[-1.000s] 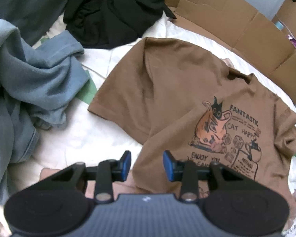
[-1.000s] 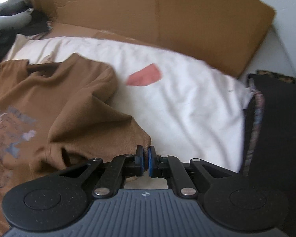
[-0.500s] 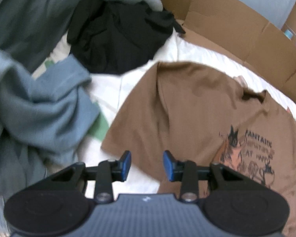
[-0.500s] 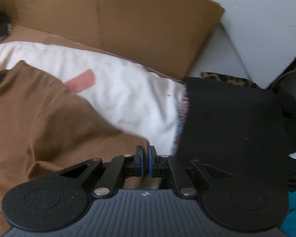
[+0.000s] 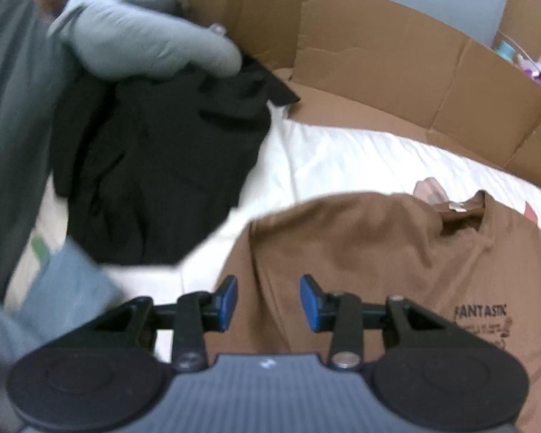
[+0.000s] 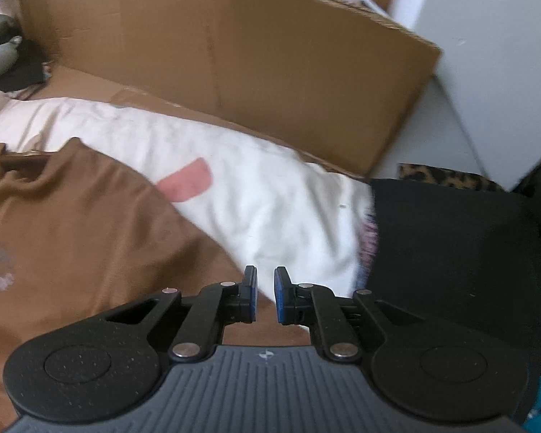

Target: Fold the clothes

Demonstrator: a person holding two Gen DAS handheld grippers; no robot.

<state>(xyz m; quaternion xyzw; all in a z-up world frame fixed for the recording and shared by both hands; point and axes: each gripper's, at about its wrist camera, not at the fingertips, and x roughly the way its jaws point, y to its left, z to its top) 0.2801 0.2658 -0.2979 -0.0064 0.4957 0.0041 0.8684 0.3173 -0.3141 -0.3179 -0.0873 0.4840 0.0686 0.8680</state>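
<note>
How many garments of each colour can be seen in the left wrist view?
Brown printed T-shirt: 1
Black crumpled garment: 1
Grey padded garment: 1
Blue-grey garment: 1
Total: 4

White bed sheet [image 5: 328, 158], brown T-shirt [image 5: 360, 245], black garment [image 5: 155, 166]

Brown T-shirt [image 5: 378, 252] with black print, white sheet [image 6: 270, 195], black garment [image 5: 162, 158], blue-padded tongs [image 5: 268, 301].
</note>
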